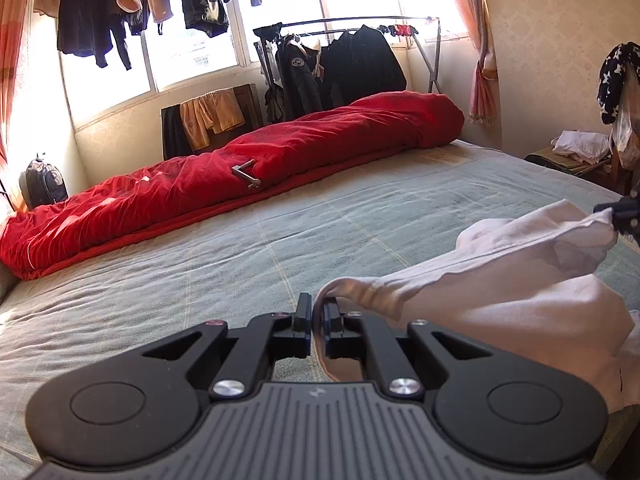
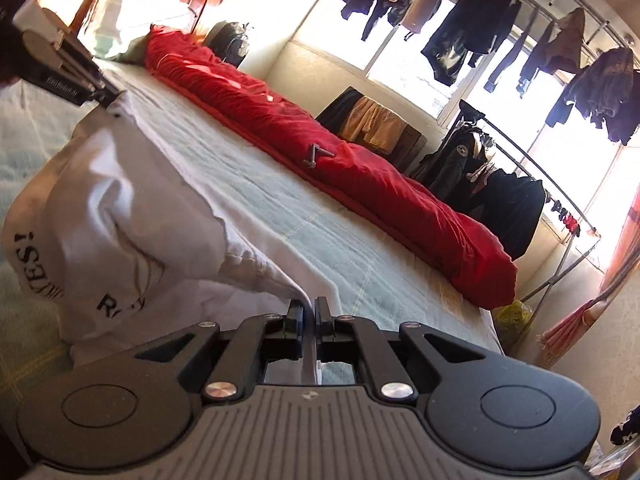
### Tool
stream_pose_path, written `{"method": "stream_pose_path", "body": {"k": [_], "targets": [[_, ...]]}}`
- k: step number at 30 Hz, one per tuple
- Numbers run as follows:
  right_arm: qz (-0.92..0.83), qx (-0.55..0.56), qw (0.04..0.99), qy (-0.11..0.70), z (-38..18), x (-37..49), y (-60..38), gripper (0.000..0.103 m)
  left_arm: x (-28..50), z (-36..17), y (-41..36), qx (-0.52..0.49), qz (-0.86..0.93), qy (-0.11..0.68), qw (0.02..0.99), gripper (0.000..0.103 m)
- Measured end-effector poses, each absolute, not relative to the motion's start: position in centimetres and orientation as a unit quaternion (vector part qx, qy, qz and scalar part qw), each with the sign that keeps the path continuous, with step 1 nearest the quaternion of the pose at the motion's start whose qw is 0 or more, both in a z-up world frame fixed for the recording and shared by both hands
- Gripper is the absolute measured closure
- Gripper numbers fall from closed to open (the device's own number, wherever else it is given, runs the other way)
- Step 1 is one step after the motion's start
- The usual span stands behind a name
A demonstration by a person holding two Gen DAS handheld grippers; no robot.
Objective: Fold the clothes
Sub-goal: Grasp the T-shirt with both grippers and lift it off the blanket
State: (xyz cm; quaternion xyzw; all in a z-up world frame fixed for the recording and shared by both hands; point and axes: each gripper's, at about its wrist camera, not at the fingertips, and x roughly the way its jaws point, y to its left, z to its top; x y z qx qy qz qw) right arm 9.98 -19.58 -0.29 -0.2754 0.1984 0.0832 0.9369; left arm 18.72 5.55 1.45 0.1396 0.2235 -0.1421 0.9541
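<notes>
Hanging between the two grippers, a white shirt (image 1: pixel 500 280) is lifted off the bed (image 1: pixel 240 248), its upper edge pulled into a line from one tool to the other while the rest sags in loose folds toward the pale green bedcover. Black printed letters show on the fabric in the right wrist view (image 2: pixel 120 216).

The left gripper (image 1: pixel 317 312) has its fingers clenched on a fold of the shirt's edge, cloth running down through the narrow gap between them. The right gripper (image 2: pixel 308 312) is likewise pinched onto the fabric, a thin strip of white caught between its fingers. Each tool appears in the other's view at the far end of the shirt (image 2: pixel 80 84), (image 1: pixel 620 216).

Along the far side of the bed lies a long rolled red quilt (image 1: pixel 248 176) with a small metal object resting on it. Behind it stand a clothes rack (image 1: pixel 352 60) with dark jackets and a low board draped with orange cloth. More dark clothes (image 1: pixel 140 8) hang in front of the bright window, and orange curtains frame it at the sides.
</notes>
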Motion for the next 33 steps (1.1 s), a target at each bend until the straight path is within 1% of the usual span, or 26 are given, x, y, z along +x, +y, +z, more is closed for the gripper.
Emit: {"method": "stream_pose_path", "body": {"k": [8, 15, 20, 25, 29, 32, 33], "targets": [[0.066, -0.201, 0.958, 0.196, 2.5, 15.8, -22.4, 0.097, 22.2, 3.4, 3.9, 0.165, -0.133, 0.193, 0.958, 0.098], [0.06, -0.157, 0.963, 0.209, 2.2, 20.0, -23.0, 0.097, 28.8, 4.5, 2.1, 0.179, -0.111, 0.191, 0.959, 0.098], [0.048, -0.14, 0.964, 0.222, 1.5, 23.8, -23.5, 0.097, 32.9, 3.5, 0.9, 0.189, -0.101, 0.205, 0.955, 0.098], [0.011, -0.142, 0.968, 0.207, 1.3, 28.2, -23.8, 0.097, 36.5, 2.4, -0.1, 0.175, -0.088, 0.207, 0.959, 0.097], [-0.004, -0.151, 0.964, 0.217, -0.5, 31.3, -23.2, 0.097, 39.1, 0.4, -0.1, 0.164, -0.073, 0.23, 0.956, 0.097], [-0.003, -0.152, 0.959, 0.24, -2.4, 33.0, -23.0, 0.096, 40.6, -1.5, 0.1, 0.152, -0.068, 0.263, 0.95, 0.092], [-0.002, -0.148, 0.957, 0.248, -3.0, 33.4, -23.0, 0.095, 40.6, -2.1, 0.2, 0.151, -0.072, 0.275, 0.947, 0.09]]}}
